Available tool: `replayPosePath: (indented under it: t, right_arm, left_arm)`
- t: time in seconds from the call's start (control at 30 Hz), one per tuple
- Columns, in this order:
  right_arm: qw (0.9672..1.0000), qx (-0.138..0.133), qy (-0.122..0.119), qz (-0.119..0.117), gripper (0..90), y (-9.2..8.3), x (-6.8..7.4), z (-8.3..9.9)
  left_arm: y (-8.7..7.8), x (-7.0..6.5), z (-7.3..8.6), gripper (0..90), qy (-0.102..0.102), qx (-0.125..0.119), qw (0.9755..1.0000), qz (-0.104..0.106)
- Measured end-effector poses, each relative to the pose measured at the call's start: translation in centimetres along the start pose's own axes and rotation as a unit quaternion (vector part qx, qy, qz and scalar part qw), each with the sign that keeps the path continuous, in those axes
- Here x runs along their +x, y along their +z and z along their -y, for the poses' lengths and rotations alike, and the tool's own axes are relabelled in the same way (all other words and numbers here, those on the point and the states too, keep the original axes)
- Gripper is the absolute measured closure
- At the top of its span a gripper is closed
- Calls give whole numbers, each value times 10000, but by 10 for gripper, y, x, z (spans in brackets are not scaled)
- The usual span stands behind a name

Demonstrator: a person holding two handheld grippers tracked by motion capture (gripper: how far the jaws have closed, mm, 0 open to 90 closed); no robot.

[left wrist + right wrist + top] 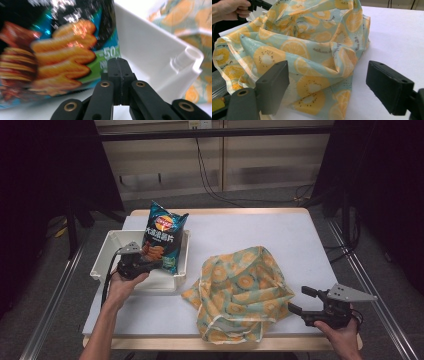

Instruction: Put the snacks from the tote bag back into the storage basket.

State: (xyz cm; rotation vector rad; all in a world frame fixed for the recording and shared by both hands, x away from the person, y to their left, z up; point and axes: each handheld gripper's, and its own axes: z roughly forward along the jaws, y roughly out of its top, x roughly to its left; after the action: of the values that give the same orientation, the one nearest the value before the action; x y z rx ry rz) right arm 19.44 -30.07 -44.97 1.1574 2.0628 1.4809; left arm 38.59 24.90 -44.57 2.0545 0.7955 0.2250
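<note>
Glossy dark teal crisp bag: red-and-yellow round logo near the top, white lettering below it, golden-orange ridged crisps pictured across the middle, a green band with white numerals low down. In the left gripper view the crisp bag also shows dark red at its left edge. Rectangular plastic bin: plain white. Crumpled thin fabric bag: pale mint-green ground, printed orange and yellow citrus slices with small dark seeds, cream-white piping along the hems. Tabletop: white sheet, light wood border. Left gripper and right gripper: matt black jaws, brass-coloured pivot rings on the left one.
</note>
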Motion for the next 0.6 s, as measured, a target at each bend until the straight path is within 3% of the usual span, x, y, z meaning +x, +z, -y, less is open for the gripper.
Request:
replayPosePath:
  t: [0.13,0.27,0.3,0.37,0.57,0.6]
  right_arm:
    - [10000,-24,-1,5,182,-1,0,0]
    - [10000,-24,14,2,181,0,0,0]
    - [10000,-12,0,3,181,0,0,0]
    - [10000,11,-9,-3,180,2,-1,0]
    - [10000,4,-18,-16,181,2,-1,-1]
    - [10000,-1,-26,-13,180,2,-1,-1]
  left_arm:
    - [13,-2,3,900,62,282,9996,-46]
    - [27,-2,5,900,176,643,9973,-308]
    - [29,-1,6,900,94,566,9981,-219]
    - [31,0,5,900,108,648,9974,-300]
    - [39,6,0,900,75,637,9978,-171]
    - [40,7,-1,900,82,635,9977,-223]
